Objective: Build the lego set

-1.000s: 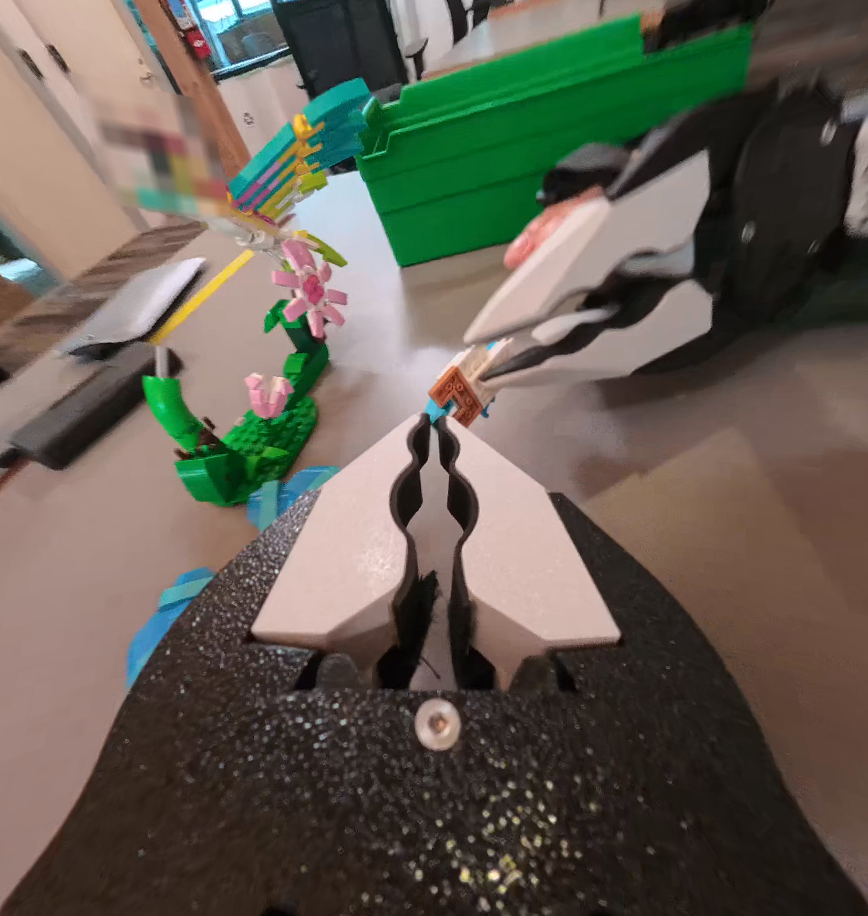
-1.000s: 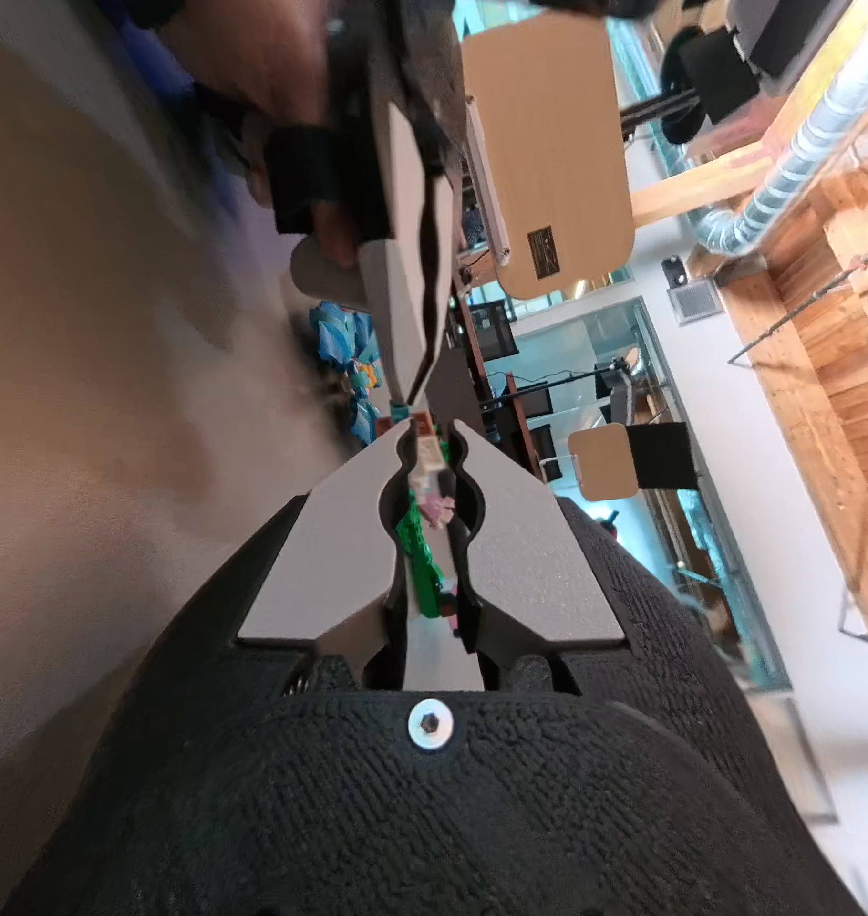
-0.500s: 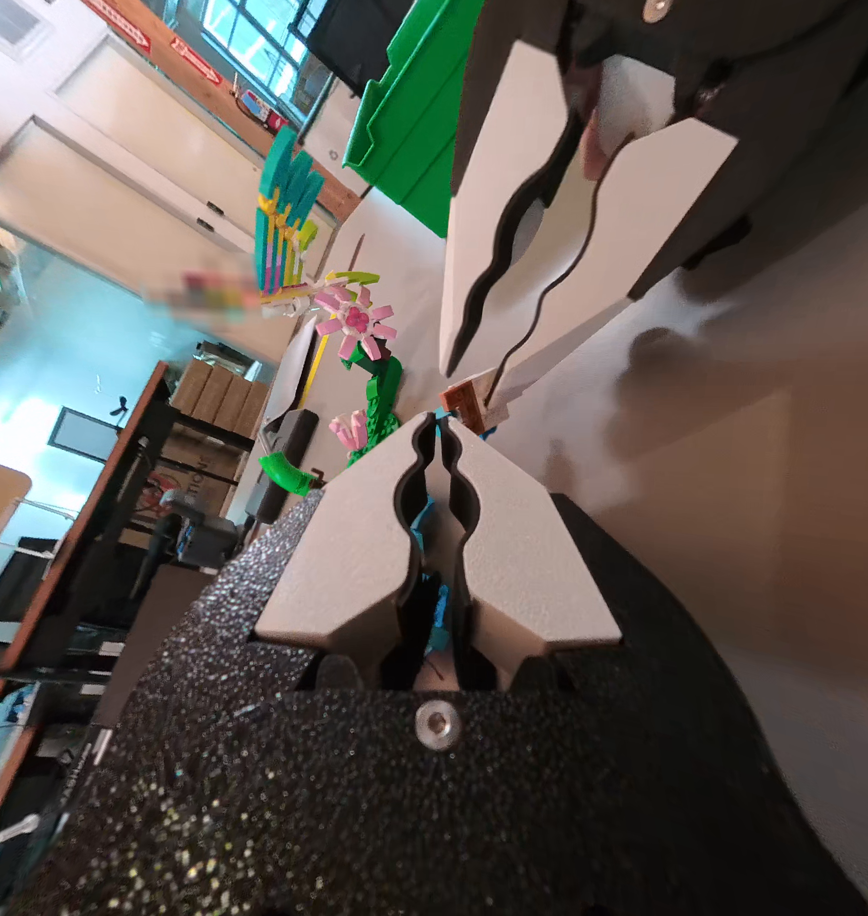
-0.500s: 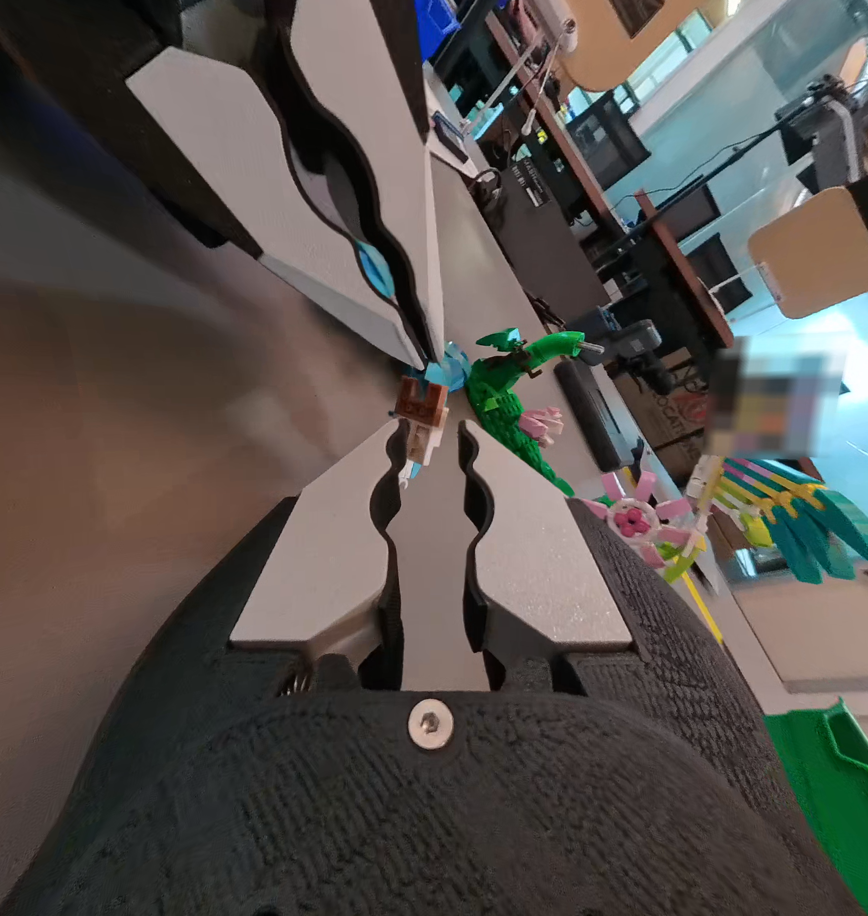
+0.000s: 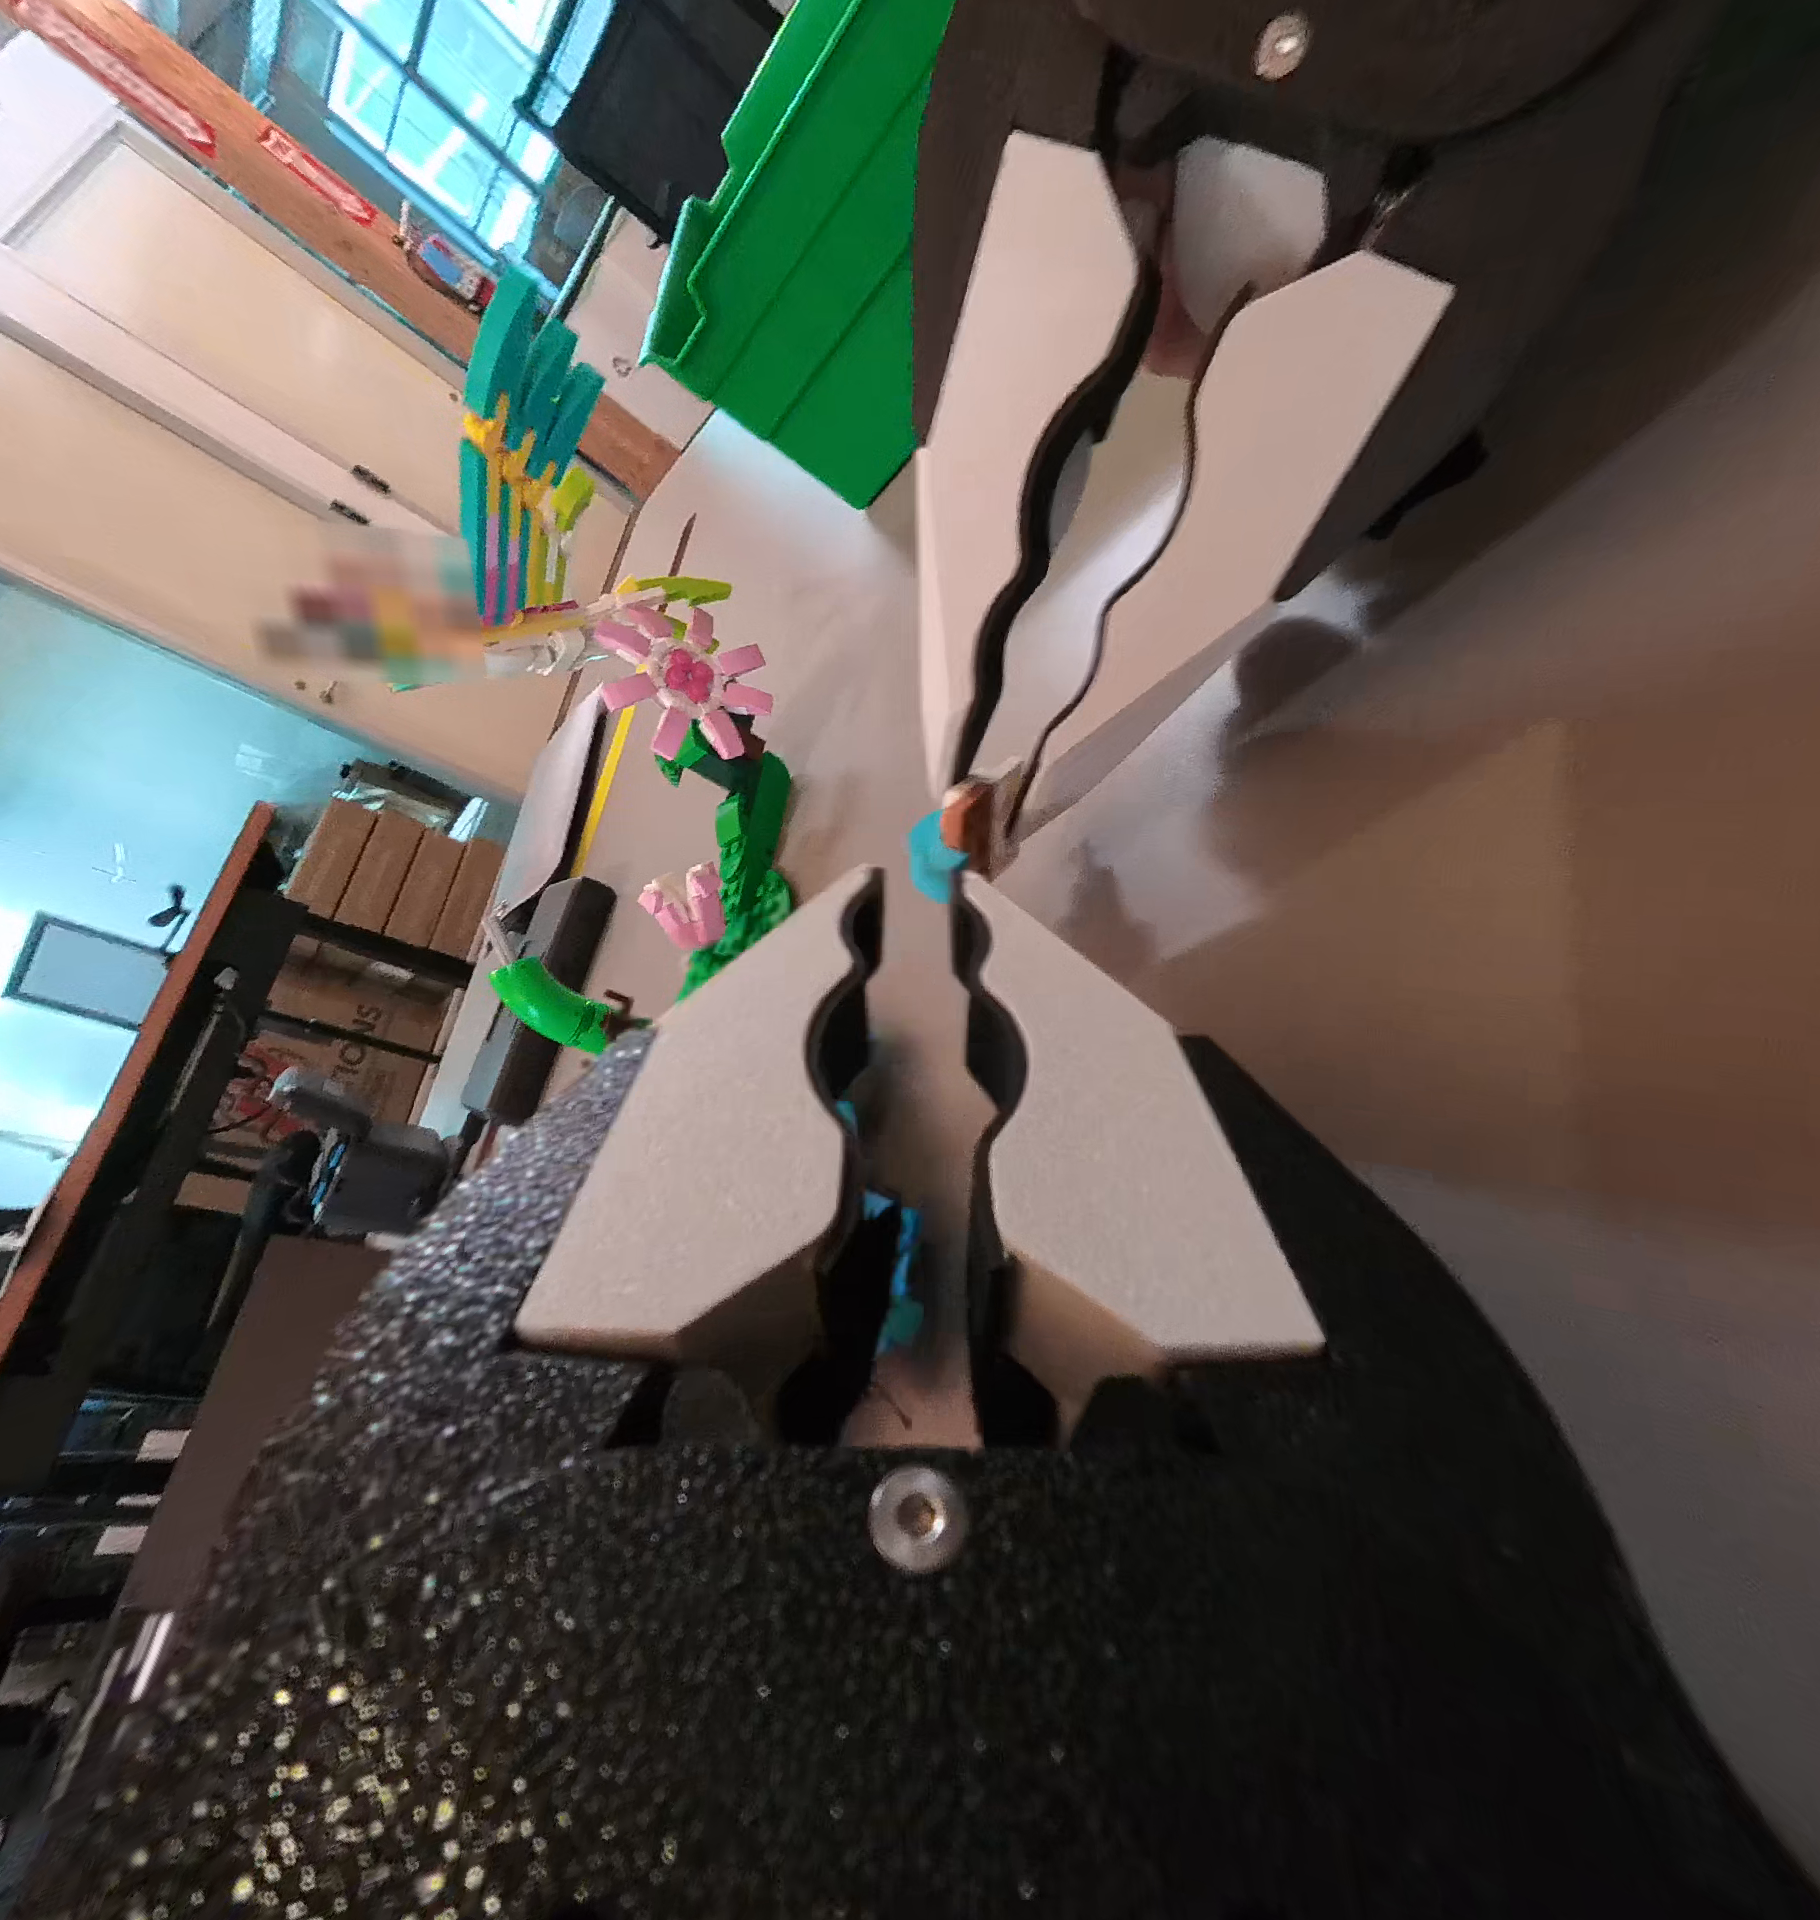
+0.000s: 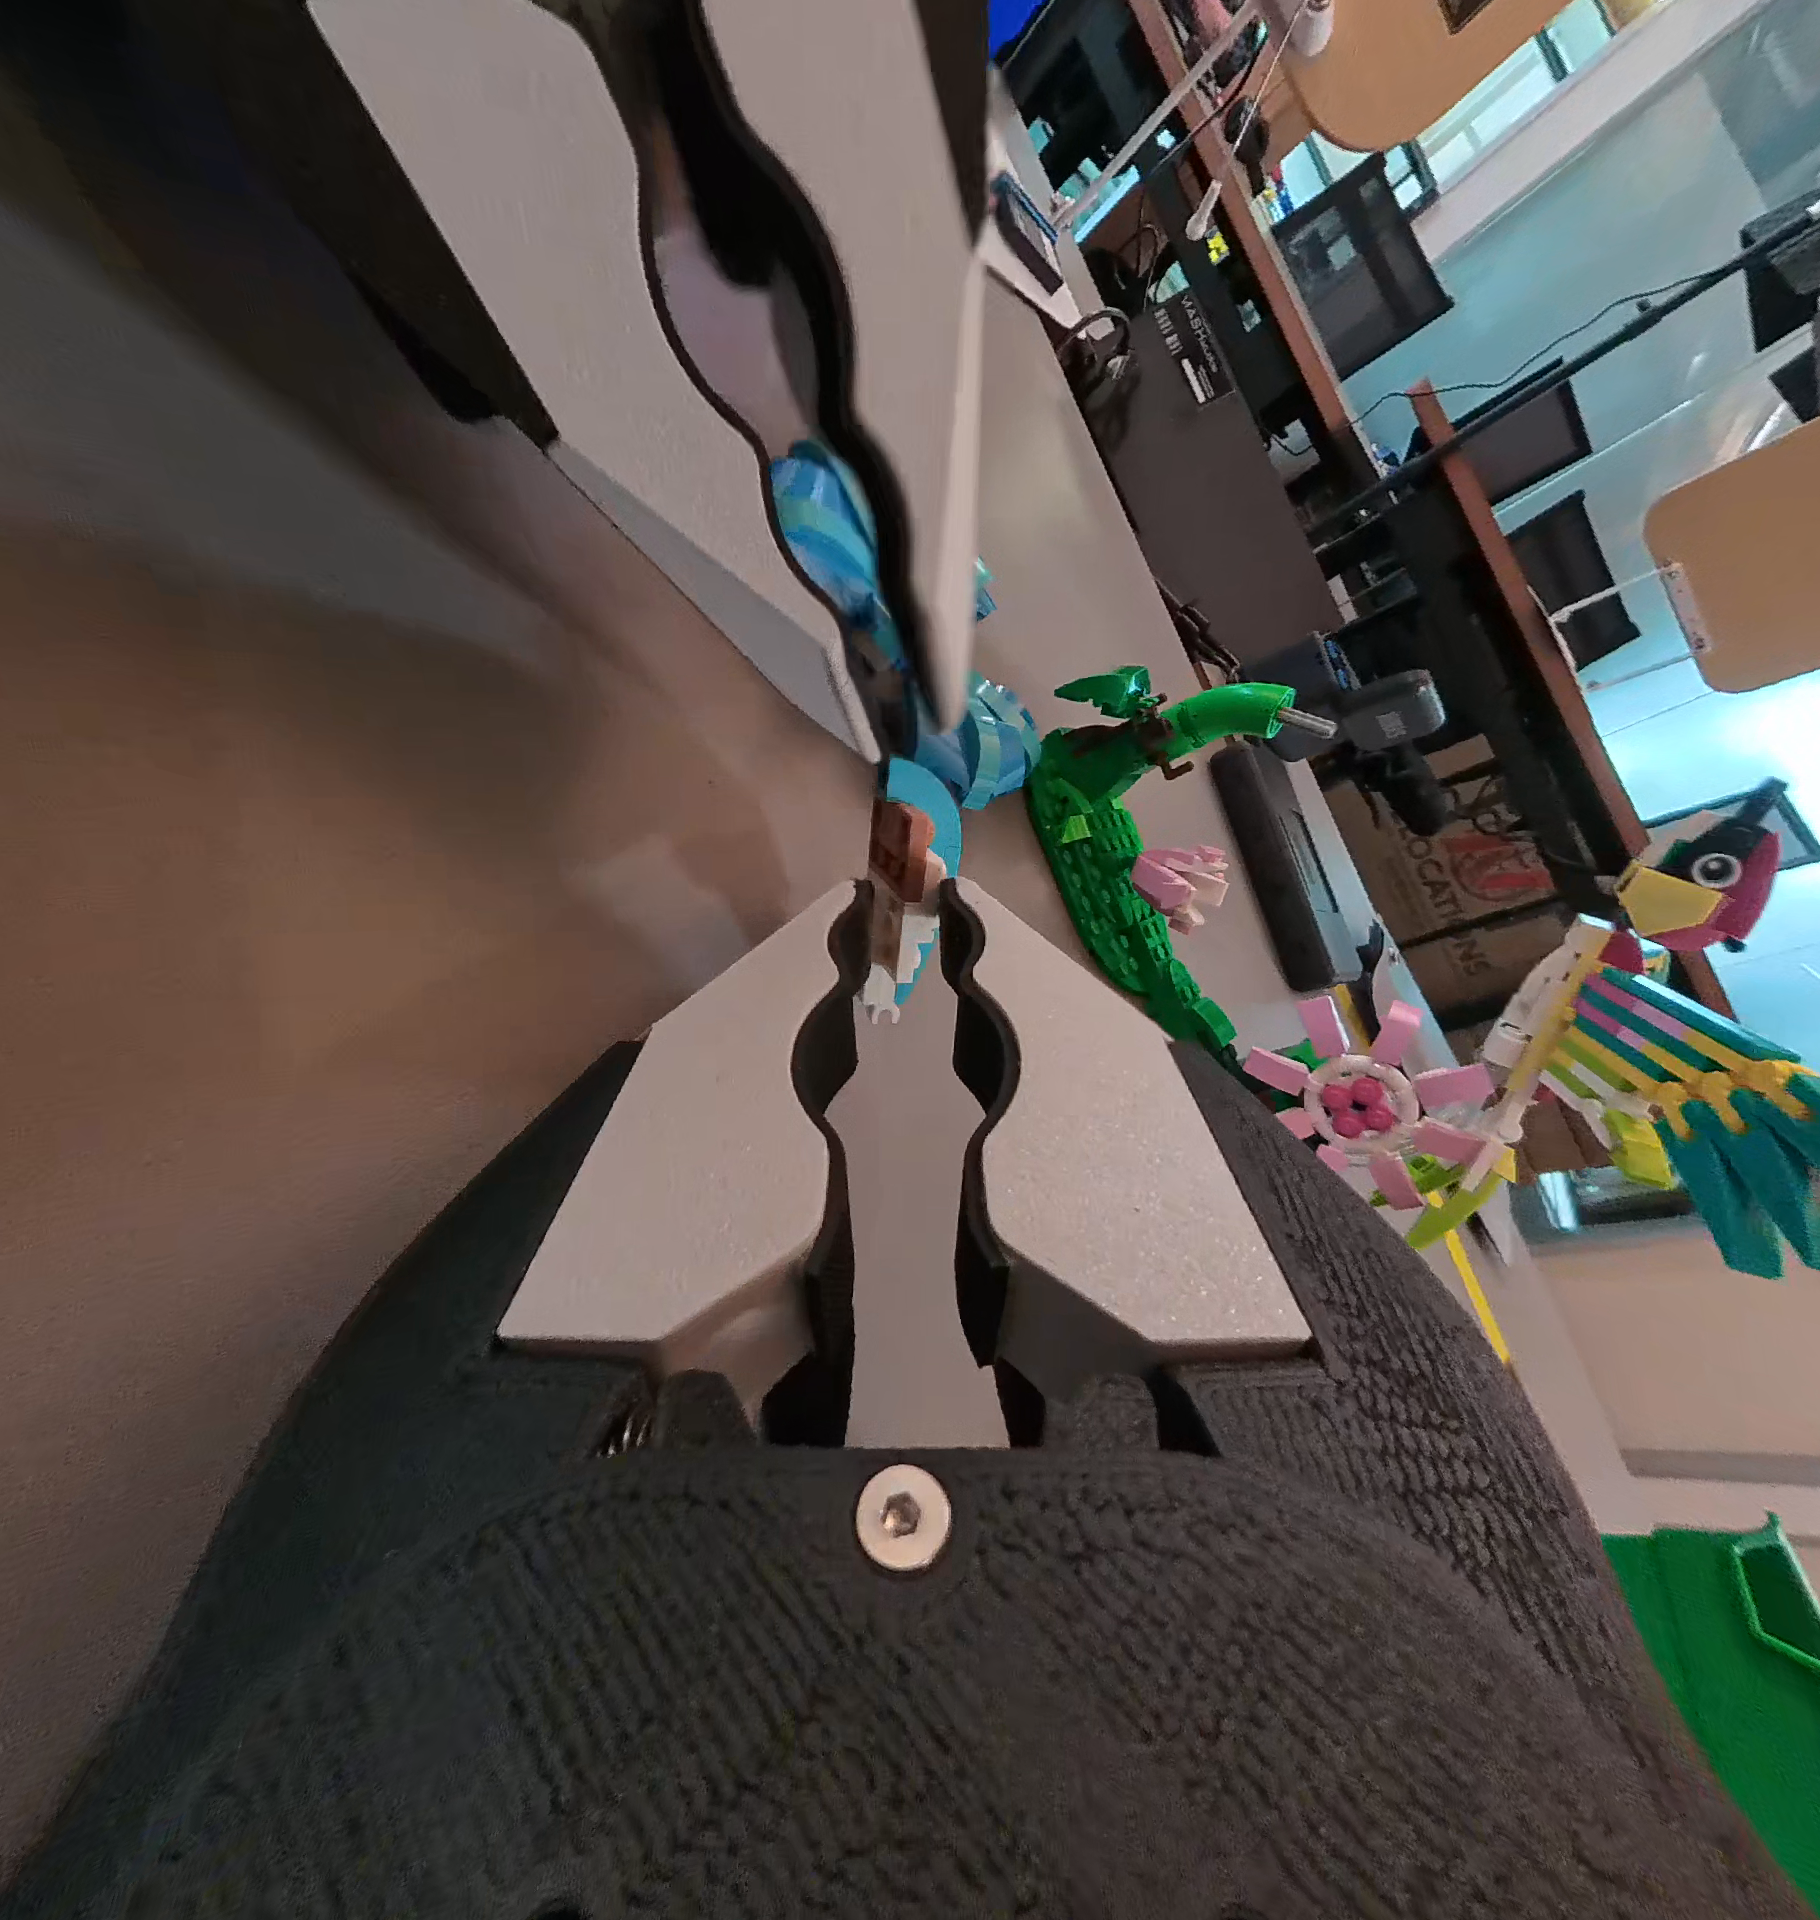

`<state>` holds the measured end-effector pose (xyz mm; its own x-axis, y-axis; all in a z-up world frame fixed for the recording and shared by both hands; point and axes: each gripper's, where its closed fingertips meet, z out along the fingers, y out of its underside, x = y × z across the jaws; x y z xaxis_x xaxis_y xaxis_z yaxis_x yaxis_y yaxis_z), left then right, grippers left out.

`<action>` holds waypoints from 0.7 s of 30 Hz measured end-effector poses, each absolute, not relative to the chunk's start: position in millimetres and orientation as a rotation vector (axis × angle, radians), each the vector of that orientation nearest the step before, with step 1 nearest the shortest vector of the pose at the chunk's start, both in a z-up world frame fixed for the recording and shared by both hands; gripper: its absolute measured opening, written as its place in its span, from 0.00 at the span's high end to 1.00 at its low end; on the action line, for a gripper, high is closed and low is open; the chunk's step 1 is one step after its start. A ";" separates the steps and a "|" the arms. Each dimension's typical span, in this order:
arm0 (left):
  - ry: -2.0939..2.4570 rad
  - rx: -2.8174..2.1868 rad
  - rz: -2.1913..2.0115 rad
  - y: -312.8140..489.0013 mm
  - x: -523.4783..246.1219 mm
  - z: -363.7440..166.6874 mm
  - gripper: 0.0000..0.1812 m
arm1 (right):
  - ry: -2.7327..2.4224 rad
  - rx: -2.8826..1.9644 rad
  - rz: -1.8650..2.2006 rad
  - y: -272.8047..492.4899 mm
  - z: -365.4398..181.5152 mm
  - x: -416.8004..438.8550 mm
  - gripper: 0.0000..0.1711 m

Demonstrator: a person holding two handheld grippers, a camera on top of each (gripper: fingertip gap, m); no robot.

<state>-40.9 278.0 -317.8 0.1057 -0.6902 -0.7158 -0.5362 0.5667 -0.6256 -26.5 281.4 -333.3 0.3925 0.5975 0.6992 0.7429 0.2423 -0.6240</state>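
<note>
Bench [image 5: 1508,935] surface, pale and bare in part, was seen tilted in both wrist views. The right claw [image 6: 898,894] was closed on a small brick piece [image 6: 901,862], brown at the front with white and light blue behind, held between the very tips of its fingers. In the left wrist view the same piece [image 5: 963,826] was seen at the tip of the right claw [image 5: 989,790], just ahead of the left claw [image 5: 921,883]. The left claw's fingers stood slightly apart with a narrow gap between them; the blue end of the piece lay right at that gap, but whether it was gripped could not be told. In the right wrist view the left claw [image 6: 901,743] was seen from the opposite side, its tip meeting the blue curved part of the piece. Beside the claws, a green brick plant [image 6: 1103,862] with pink flowers [image 6: 1353,1107] was set on the bench, and a colourful brick bird [image 6: 1706,1049] was perched by the large flower. A green bin [image 5: 812,260] was placed farther back on the bench.
</note>
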 end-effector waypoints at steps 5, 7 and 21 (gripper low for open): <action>1.621 -1.095 -0.130 277.0 -39.8 -331.6 0.92 | -1.354 -1.410 -0.182 277.2 -339.1 -29.6 0.94; 1.643 -1.084 -0.104 276.8 -40.2 -334.9 0.92 | -1.386 -1.391 -0.184 274.4 -341.4 -32.0 0.94; 1.790 -1.132 -0.047 272.1 -46.8 -347.5 0.96 | -1.565 -1.189 -0.325 262.5 -348.0 -38.9 0.94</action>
<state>-46.8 272.1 -347.5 -0.0863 -0.7052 -0.7038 -0.6675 0.5653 -0.4846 -38.9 262.5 -348.0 0.0927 0.5116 0.8542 0.8094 0.4610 -0.3639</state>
